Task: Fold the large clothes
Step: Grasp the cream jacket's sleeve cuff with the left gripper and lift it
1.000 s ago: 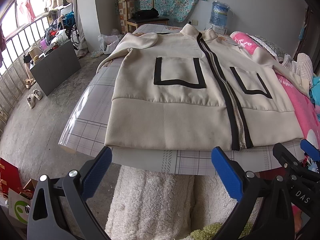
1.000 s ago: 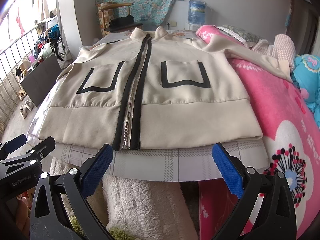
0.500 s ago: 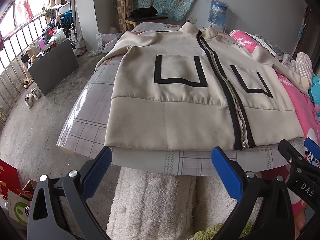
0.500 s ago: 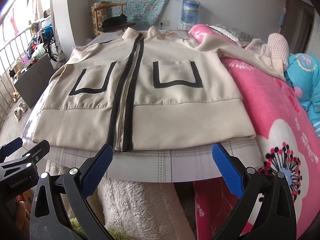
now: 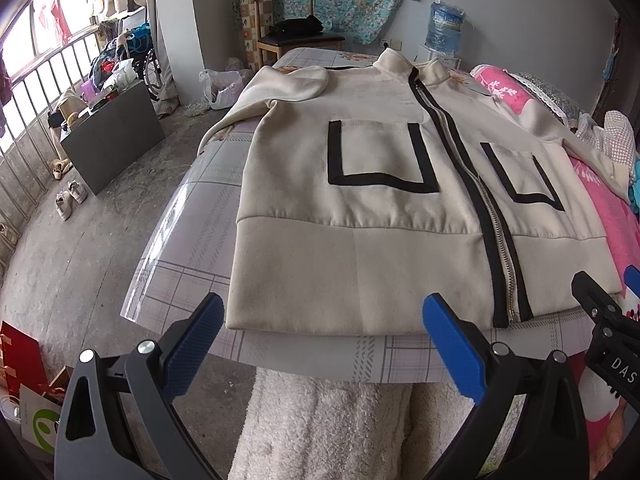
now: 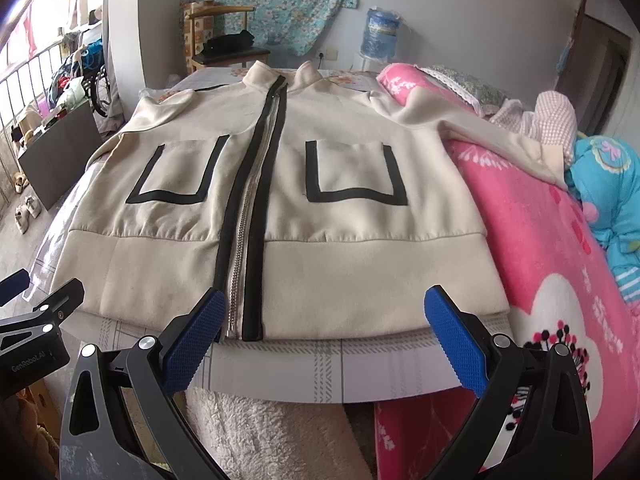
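Nearest, left gripper [image 5: 323, 332] and right gripper [image 6: 325, 326], both spread wide, holding nothing, just short of table edge [image 5: 320, 354]. Beyond, cream jacket [image 5: 360, 208] flat, zipped, right sleeve draped over pink quilt [image 6: 532, 216]. Farther back, wooden chair [image 5: 298, 38], water jug [image 5: 445, 26].

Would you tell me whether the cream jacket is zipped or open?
Zipped: on the jacket the zipper runs closed from hem to collar, its black bands side by side.

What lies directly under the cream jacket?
The jacket lies on a checked, plastic-covered tabletop that shows along the near edge; one sleeve rests on the pink blanket. Anything beneath the jacket's body is hidden.
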Tool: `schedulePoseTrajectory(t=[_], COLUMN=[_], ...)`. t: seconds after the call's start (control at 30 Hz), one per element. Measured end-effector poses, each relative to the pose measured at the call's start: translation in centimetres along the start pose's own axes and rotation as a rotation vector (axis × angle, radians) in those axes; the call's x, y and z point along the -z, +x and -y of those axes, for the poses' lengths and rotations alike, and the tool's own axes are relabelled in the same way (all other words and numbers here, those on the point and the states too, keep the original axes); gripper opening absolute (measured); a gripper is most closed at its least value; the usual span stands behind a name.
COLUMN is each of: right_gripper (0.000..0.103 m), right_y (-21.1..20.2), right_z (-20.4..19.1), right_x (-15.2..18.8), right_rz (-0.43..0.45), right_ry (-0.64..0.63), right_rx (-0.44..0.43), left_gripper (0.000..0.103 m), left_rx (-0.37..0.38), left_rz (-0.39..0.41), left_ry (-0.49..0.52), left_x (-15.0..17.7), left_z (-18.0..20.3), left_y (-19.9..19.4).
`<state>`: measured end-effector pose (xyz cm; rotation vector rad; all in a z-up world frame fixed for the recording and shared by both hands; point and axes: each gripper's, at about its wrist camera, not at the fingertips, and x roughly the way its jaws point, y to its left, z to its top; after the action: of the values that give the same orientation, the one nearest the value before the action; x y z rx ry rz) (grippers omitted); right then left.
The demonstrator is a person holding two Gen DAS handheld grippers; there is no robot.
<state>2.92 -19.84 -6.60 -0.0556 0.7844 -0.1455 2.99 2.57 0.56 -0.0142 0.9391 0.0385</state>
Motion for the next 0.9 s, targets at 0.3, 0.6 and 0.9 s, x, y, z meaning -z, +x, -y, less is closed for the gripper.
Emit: schedulePoseTrajectory(t=[0.3, 0.6, 0.9], right_gripper=[0.095, 0.095, 0.095], right_y=[2.0, 3.4, 6.7], right_z=[-1.6, -6.0, -13.8], right_x=[-2.8, -7.7, -12.1], right_rz=[0.028, 0.15, 0.114], right_ry=[-0.074, -0.209, -0.315], right_rx=[-0.034, -0.289, -0.47], left_gripper=[0.098, 0.098, 0.098], left_rx=[0.016, 0.187, 0.178], left_rz=[0.016, 0.102, 0.171], left_ry=[0.03, -0.023, -0.216], left_x=[-1.8, -5.6, -11.3], left_z=[-0.3, -4.2, -13.2], left_y=[2.0, 3.1, 4.8])
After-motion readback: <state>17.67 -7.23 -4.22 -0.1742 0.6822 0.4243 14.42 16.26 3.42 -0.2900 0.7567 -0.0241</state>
